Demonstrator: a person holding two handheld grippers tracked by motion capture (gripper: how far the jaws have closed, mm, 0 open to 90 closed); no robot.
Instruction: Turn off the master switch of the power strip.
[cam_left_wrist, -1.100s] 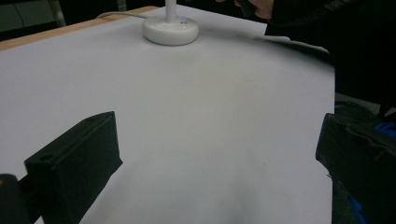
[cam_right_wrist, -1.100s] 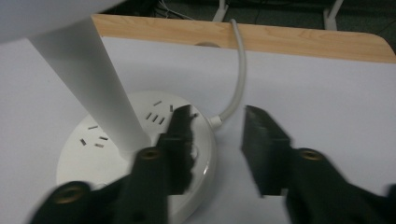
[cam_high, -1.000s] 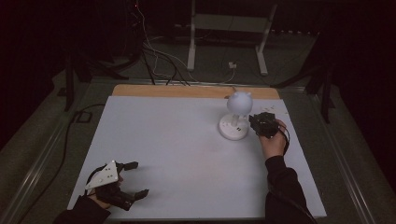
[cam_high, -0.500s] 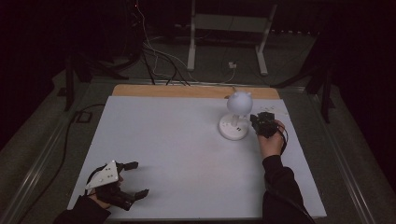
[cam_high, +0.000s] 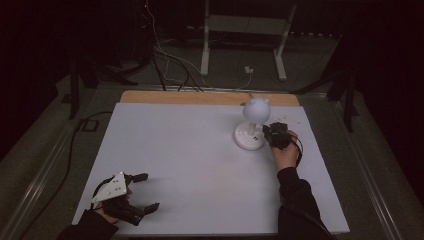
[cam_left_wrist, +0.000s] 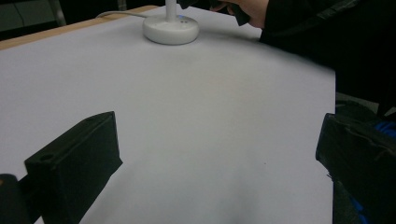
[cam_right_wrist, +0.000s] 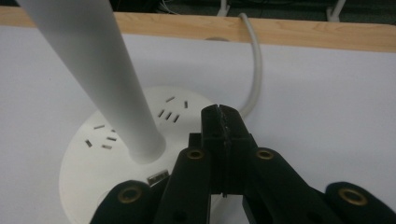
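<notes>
A white desk lamp (cam_high: 249, 138) with a round base and a ball-shaped head stands at the table's right rear. Its base (cam_right_wrist: 107, 154), slanted stem (cam_right_wrist: 98, 65) and grey cable (cam_right_wrist: 254, 70) fill the right gripper view. My right gripper (cam_high: 267, 134) is at the base's right edge. Its jaws are pressed together with nothing between them, and the tips (cam_right_wrist: 222, 114) sit over the base's rim. My left gripper (cam_high: 147, 191) rests at the front left corner, wide open and empty. In the left gripper view it (cam_left_wrist: 219, 140) points across the table at the lamp base (cam_left_wrist: 170, 30).
The white table top (cam_high: 190, 150) has a wooden strip (cam_high: 200, 98) along its far edge. Beyond the table, cables and a metal stand (cam_high: 245, 30) lie on the dark floor. A person's sleeve (cam_high: 297, 200) reaches in at the front right.
</notes>
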